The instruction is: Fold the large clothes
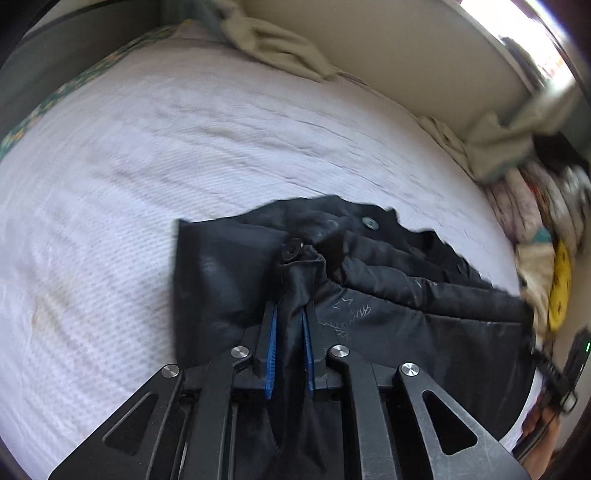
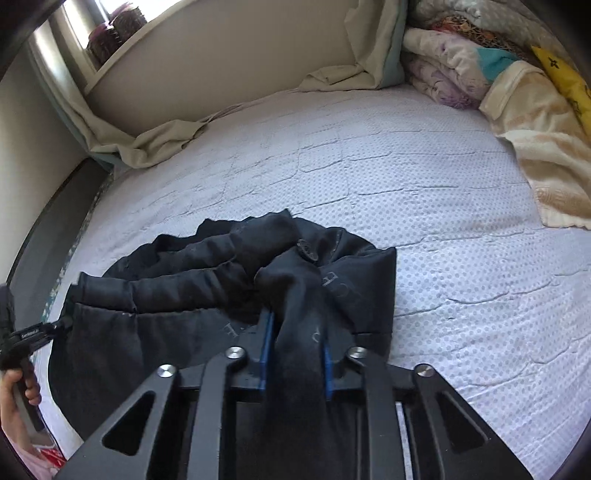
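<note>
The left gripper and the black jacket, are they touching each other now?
Touching. The left wrist view shows the left gripper with a bunch of the black jacket pinched between its blue pads.

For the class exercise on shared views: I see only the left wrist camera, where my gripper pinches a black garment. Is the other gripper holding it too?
Observer: Yes, the right gripper is shut on the black garment, a bunched fold between its blue pads.
Operator: Anything on the windowsill?
Observer: Two dark woven pots stand there.
Operator: What lies right of the garment?
Observer: Bare white bedspread, then a cream blanket at the far right edge.
</note>
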The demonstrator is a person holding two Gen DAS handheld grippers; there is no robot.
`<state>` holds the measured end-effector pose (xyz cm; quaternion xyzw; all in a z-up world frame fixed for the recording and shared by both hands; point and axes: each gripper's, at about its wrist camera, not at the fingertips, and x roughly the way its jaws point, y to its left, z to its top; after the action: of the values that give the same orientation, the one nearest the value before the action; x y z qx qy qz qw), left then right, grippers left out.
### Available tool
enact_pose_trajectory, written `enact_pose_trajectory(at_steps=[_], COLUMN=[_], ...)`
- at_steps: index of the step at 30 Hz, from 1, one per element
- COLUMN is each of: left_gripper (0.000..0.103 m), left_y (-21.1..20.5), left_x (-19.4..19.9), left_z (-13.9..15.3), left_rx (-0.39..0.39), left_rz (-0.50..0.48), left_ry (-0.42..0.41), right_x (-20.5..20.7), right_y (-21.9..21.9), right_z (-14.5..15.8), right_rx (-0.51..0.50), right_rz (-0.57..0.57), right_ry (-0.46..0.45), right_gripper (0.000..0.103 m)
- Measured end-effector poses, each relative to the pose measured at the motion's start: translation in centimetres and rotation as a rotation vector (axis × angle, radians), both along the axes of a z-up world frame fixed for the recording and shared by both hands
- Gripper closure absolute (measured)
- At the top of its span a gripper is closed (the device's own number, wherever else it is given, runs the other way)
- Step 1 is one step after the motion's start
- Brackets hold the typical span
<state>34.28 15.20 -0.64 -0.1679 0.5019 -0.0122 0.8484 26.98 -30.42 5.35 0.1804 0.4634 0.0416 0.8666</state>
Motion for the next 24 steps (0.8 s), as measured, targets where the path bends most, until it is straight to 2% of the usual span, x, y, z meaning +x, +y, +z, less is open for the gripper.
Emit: enact_pose_trajectory(at_steps=[4, 8, 10, 12, 14, 16, 17, 18, 19, 21, 24], left_gripper=[0.089, 0.080, 0.075, 0.073, 0.066, 0.044, 0.040, 0.037, 0.037, 0.036, 0.036], left_y=[1.8, 1.6, 1.3, 1.2, 1.2, 1.5, 1.7, 1.9, 2.0, 2.6, 2.7], left_x=[0.1, 0.6, 0.8, 0.7, 0.3, -0.3, -0.6, -0.9, -1.3, -2.0, -3.5], left_z=[-1.1, -3.4, -4.5, -4.5, -3.7, -2.7, -2.3, -1.8, -1.3, -0.3, 1.2], left_rx=[-0.076, -0.051, -0.051, -0.054, -0.053, -0.052, -0.052, -0.047, -0.037, -0.012, 0.033], left_rz=[0.041, 0.029, 0.019, 0.021, 0.031, 0.040, 0.044, 0.051, 0.056, 0.061, 0.055], left_ry=[0.032, 0.072, 0.084, 0.077, 0.076, 0.072, 0.067, 0.057, 0.049, 0.031, -0.017], right_x=[0.4, 1.1, 1.3, 1.3, 1.4, 1.2, 1.1, 0.8, 0.5, -0.2, -1.7], right_y=[-1.1, -0.7, -0.5, -0.4, -0.8, -1.2, -1.4, -1.7, -2.0, -2.3, -2.8], right_z=[-1.6, -3.8, -4.9, -5.6, -5.4, -4.8, -4.6, -4.2, -3.6, -2.2, 0.7], right_rx=[0.044, 0.024, 0.005, -0.005, 0.014, 0.047, 0.060, 0.077, 0.085, 0.071, 0.005], right_rz=[-0.053, -0.059, -0.051, -0.045, -0.052, -0.059, -0.059, -0.063, -0.077, -0.105, -0.125], right_ry=[0.049, 0.096, 0.097, 0.094, 0.100, 0.103, 0.103, 0.100, 0.093, 0.076, 0.005], right_gripper=[0.091, 0.090, 0.086, 0.084, 0.081, 0.070, 0.065, 0.055, 0.046, 0.038, 0.038])
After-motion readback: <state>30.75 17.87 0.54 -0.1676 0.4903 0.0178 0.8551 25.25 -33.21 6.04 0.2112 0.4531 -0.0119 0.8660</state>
